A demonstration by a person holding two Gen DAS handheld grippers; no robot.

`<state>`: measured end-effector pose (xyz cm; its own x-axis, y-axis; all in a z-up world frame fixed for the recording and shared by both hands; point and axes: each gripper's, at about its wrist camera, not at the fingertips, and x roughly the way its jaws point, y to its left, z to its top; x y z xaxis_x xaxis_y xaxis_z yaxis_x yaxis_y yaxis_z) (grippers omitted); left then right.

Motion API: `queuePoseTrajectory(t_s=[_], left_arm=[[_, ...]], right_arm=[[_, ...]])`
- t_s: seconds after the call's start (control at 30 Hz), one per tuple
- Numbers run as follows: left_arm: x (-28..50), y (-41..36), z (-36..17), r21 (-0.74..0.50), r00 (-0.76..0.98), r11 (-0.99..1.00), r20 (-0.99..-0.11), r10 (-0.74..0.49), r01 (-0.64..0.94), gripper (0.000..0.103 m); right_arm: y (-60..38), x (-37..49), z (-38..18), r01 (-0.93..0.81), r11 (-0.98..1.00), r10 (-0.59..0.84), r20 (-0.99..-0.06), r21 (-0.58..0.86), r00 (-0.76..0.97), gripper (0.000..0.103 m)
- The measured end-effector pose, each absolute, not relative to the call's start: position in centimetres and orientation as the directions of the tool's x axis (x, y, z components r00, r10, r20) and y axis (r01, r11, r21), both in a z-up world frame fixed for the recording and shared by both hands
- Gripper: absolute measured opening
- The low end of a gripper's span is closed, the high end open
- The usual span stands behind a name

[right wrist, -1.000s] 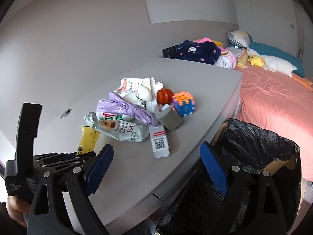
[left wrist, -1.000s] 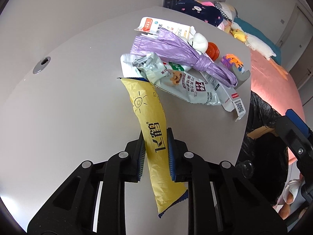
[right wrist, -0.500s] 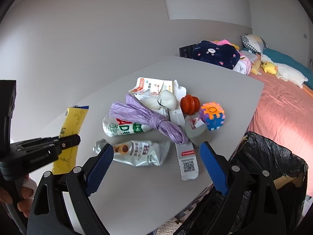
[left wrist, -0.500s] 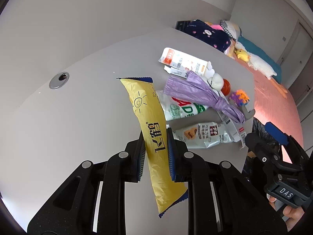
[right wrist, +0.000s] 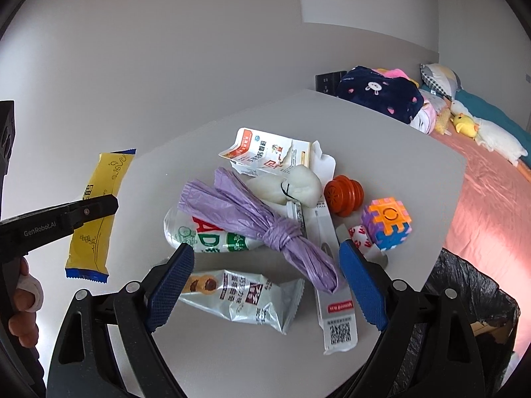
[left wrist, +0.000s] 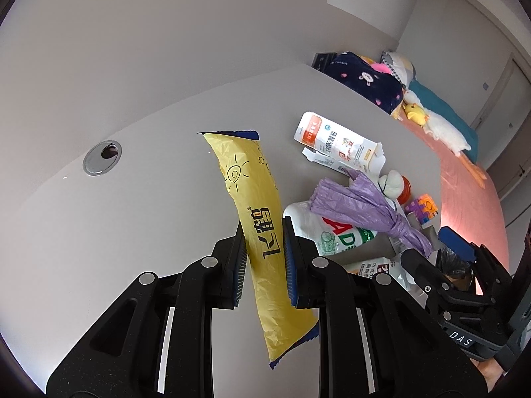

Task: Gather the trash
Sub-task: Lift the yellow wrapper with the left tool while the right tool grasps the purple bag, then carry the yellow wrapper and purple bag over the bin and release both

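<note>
My left gripper (left wrist: pixel 264 248) is shut on a long yellow wrapper (left wrist: pixel 255 229) with blue ends, held up above the grey table (left wrist: pixel 132 232); the right wrist view shows the same yellow wrapper (right wrist: pixel 96 219) at the left. My right gripper (right wrist: pixel 265 275) is open over the trash pile, nothing between its pads. Under it lie a silver biscuit wrapper (right wrist: pixel 242 298), a knotted purple bag (right wrist: pixel 255 222), a green-and-red pouch (right wrist: pixel 212 238), a torn white carton (right wrist: pixel 265 152) and a long white box (right wrist: pixel 335 301). A black-lined bin (right wrist: pixel 464 301) stands off the table's right edge.
Among the trash sit a white soft toy (right wrist: pixel 298 185), an orange-red knob (right wrist: pixel 345 194), a colourful foam cube (right wrist: pixel 386 224) and a grey block (left wrist: pixel 385 243). A cable hole (left wrist: pixel 101 157) is at the table's left. Bedding and plush toys (right wrist: pixel 481 132) lie beyond on a pink bed.
The left gripper has carried the yellow wrapper up and away from the pile. The right gripper has swung from over the bin to above the trash pile.
</note>
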<state>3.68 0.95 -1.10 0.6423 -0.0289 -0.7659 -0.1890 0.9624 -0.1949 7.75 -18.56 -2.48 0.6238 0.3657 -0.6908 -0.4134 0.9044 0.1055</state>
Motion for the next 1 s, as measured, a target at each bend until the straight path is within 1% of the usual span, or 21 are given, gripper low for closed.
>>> queuePoseTrajectory(t_s=[0.3, 0.33, 0.37, 0.4, 0.47, 0.5, 0.6, 0.63, 0.77, 1.0], left_arm=[[5.2, 1.4, -1.7, -0.157, 0.645, 0.972, -0.764, -0.008, -0.174, 0.019], [5.2, 1.5, -1.8, -0.162, 0.645, 0.972, -0.764, -0.014, -0.17, 0.019], [5.3, 1.6, -2.0, -0.167, 0.644, 0.972, -0.765, -0.021, -0.166, 0.019], [5.4, 1.7, -2.1, -0.171, 0.642, 0.972, -0.766, -0.027, -0.163, 0.019], [5.5, 1.8, -2.4, -0.183, 0.641, 0.971, -0.767, -0.041, -0.156, 0.019], [5.5, 1.8, -2.4, -0.185, 0.64, 0.971, -0.767, -0.046, -0.153, 0.019], [5.4, 1.7, -2.4, -0.181, 0.643, 0.973, -0.765, -0.046, -0.145, 0.019], [5.4, 1.6, -2.4, -0.178, 0.643, 0.974, -0.764, -0.046, -0.142, 0.019], [5.2, 1.3, -2.0, -0.168, 0.649, 0.977, -0.76, -0.043, -0.132, 0.019], [4.9, 0.1, -1.4, -0.147, 0.66, 0.984, -0.75, -0.046, -0.1, 0.019]], right_arm=[[-17.0, 10.0, -4.0, -0.41, 0.907, 0.352, -0.713, 0.099, 0.606, 0.09], [-16.9, 10.2, -4.2, -0.412, 0.905, 0.354, -0.717, 0.102, 0.601, 0.085], [-16.8, 10.4, -4.3, -0.413, 0.905, 0.355, -0.72, 0.104, 0.596, 0.077], [-16.8, 10.6, -4.5, -0.414, 0.904, 0.358, -0.725, 0.111, 0.588, 0.072], [-16.7, 10.9, -4.8, -0.414, 0.901, 0.366, -0.733, 0.126, 0.573, 0.059], [-16.7, 11.1, -5.0, -0.415, 0.9, 0.372, -0.738, 0.137, 0.564, 0.057], [-16.5, 11.0, -5.2, -0.424, 0.895, 0.376, -0.743, 0.138, 0.554, 0.043], [-16.6, 11.1, -5.3, -0.426, 0.892, 0.387, -0.742, 0.152, 0.547, 0.035], [-16.7, 10.5, -4.9, -0.433, 0.889, 0.394, -0.728, 0.149, 0.561, 0.026], [-17.1, 8.9, -3.3, -0.434, 0.891, 0.394, -0.698, 0.132, 0.598, 0.025]])
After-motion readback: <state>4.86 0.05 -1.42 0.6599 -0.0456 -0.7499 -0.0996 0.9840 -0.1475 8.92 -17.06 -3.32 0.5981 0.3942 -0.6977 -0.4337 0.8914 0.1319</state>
